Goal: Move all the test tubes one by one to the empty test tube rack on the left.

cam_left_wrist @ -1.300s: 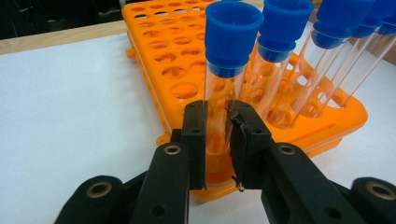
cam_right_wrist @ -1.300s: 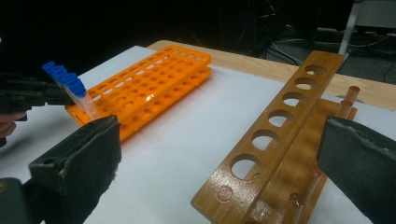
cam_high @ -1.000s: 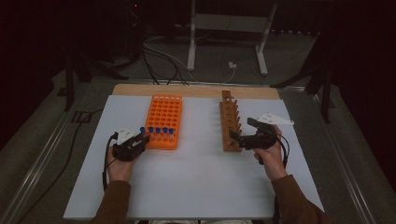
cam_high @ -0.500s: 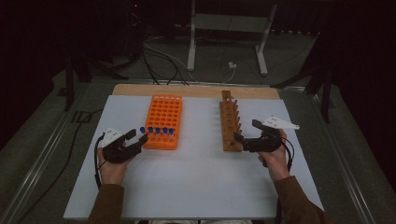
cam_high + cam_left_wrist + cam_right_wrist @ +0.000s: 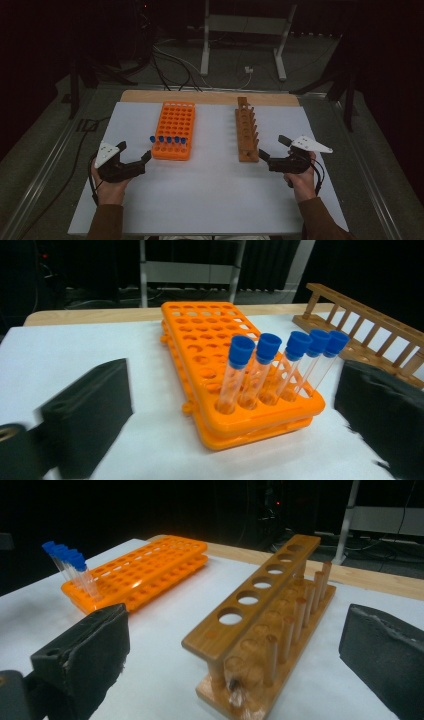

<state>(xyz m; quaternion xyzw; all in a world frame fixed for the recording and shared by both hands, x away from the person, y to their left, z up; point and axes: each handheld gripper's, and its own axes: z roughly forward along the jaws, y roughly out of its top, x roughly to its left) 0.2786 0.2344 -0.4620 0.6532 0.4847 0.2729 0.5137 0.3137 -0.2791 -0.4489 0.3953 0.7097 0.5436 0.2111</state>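
1. The left tool [image 5: 135, 160] sits near the surface's [image 5: 210, 200] left edge, just short of the near left corner of the orange rack [image 5: 173, 131]. Its jaws have just been opening and now stand spread, with nothing between them.
2. The orange rack lies left of the surface's middle. Five blue-capped tubes [image 5: 280, 367] stand in its nearest row, leaning slightly, all apart from the left tool.
3. The right tool [image 5: 273, 150] sits toward the right edge, just beside the near end of the wooden rack [image 5: 246, 131]. Its jaws are spread and grip nothing.
4. The wooden rack [image 5: 265, 625] stands right of the middle, lengthwise from near to far, its top holes empty.
5. Both racks lie well apart.
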